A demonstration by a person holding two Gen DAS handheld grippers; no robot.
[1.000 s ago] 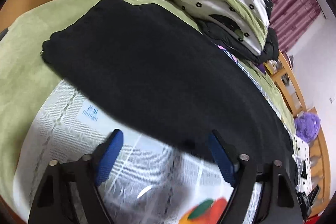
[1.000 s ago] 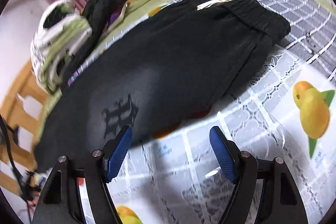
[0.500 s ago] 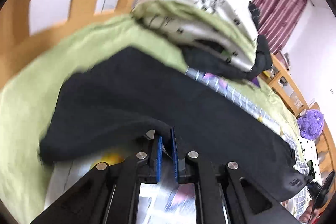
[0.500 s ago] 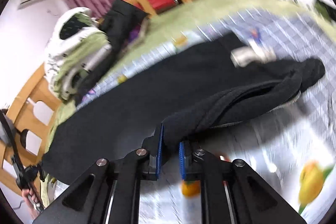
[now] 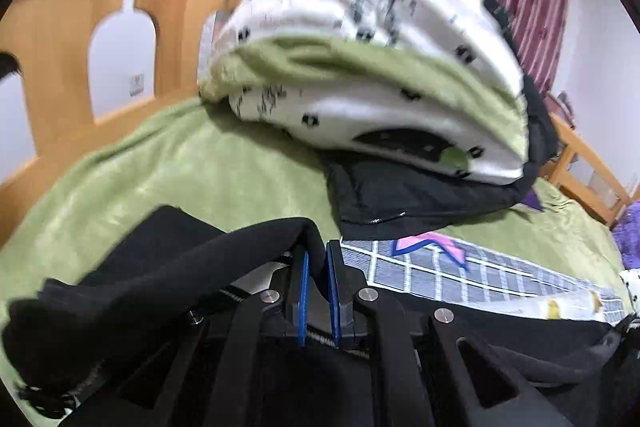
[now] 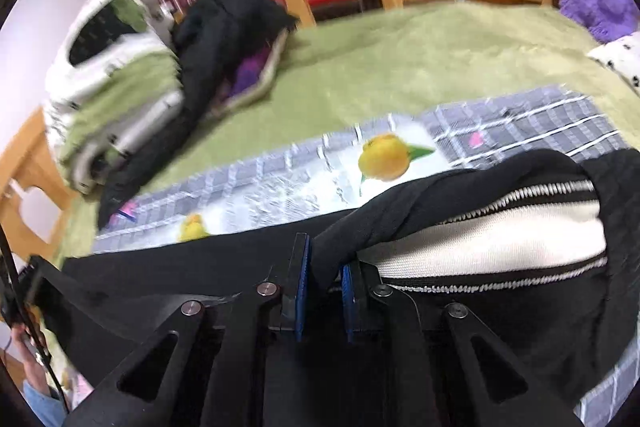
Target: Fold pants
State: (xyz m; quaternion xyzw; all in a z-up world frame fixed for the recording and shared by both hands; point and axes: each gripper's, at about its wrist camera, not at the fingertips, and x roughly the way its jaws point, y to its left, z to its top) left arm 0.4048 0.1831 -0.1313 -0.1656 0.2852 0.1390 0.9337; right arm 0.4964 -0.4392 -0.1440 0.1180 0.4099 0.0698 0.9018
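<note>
Two grippers lift black pants (image 5: 168, 267) off a fruit-print cloth (image 6: 280, 187) laid over a green blanket (image 5: 192, 167) on a wooden-framed bed. L gripper (image 5: 316, 267) has its blue pads pinched tight on a thick fold of the black fabric near one end; R gripper (image 6: 325, 267) has just been shifting its hold, and its pads clamp a bunched roll of the same cloth near the waistband, whose white lining (image 6: 500, 231) w/ zigzag stitching shows turned outward. The garment sags between and below both grips, front edge raised, the rest trailing on the cloth. It looks soft, limp, fairly thick knit: light enough for two pinches, no stiffness of its own, so it probably drapes and creases wherever unsupported. Not fragile, not slippery by the look; the fleecy weave likely holds well in rubber pads. Best hold seems the edge hem and waistband, where layers double up, w/ the grips well apart to keep the span taut. Risk: a pinch catching only the top layer, letting the lower one slide off-line. A folded quilt (image 5: 360, 67) and dark jacket (image 5: 420, 195) sit at the bed's far side.
</note>
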